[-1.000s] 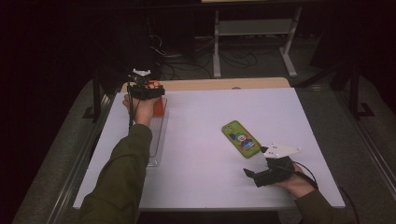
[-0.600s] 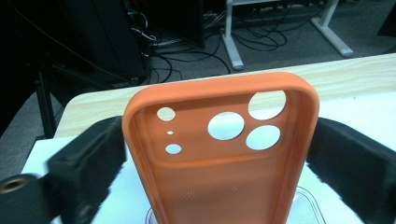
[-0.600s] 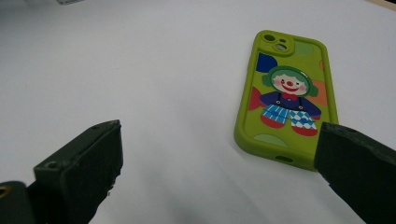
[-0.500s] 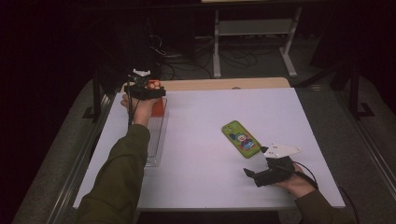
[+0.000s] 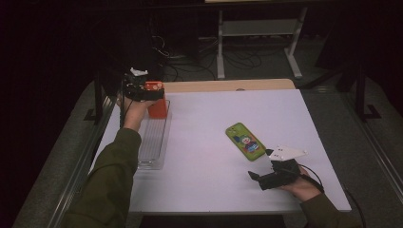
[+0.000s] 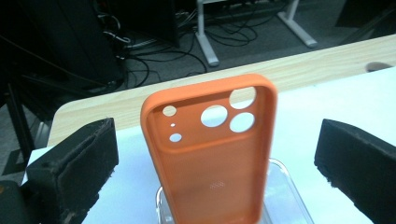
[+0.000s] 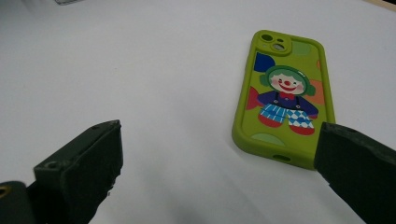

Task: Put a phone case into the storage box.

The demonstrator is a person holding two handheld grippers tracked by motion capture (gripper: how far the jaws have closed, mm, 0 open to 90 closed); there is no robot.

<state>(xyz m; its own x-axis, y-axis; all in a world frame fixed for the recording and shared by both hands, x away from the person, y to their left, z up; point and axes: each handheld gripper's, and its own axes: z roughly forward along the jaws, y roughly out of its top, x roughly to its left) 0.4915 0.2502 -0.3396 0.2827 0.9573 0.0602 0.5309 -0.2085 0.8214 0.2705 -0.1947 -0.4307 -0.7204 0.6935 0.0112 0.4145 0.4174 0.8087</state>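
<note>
An orange phone case [image 6: 212, 154] stands upright, camera holes at the top, in a clear slotted rack [image 6: 285, 191]. My left gripper [image 6: 215, 161] is open around the case, with a gap on each side between its jaws and the case. In the high view that gripper [image 5: 153, 89] is at the table's far left, over the orange case [image 5: 158, 108] and the rack [image 5: 152, 142]. A green phone case with a clown picture [image 7: 282, 93] lies flat on the white table. My right gripper [image 7: 215, 163] is open just short of it, holding nothing. From above, the green case [image 5: 244, 141] lies beyond the right gripper [image 5: 257, 179].
The white table top [image 5: 204, 161] has a wooden strip [image 5: 228, 85] along its far edge. Beyond it the floor is dark, with cables and a metal stand [image 5: 256, 28]. A metal rail [image 5: 85, 156] runs along the table's left side.
</note>
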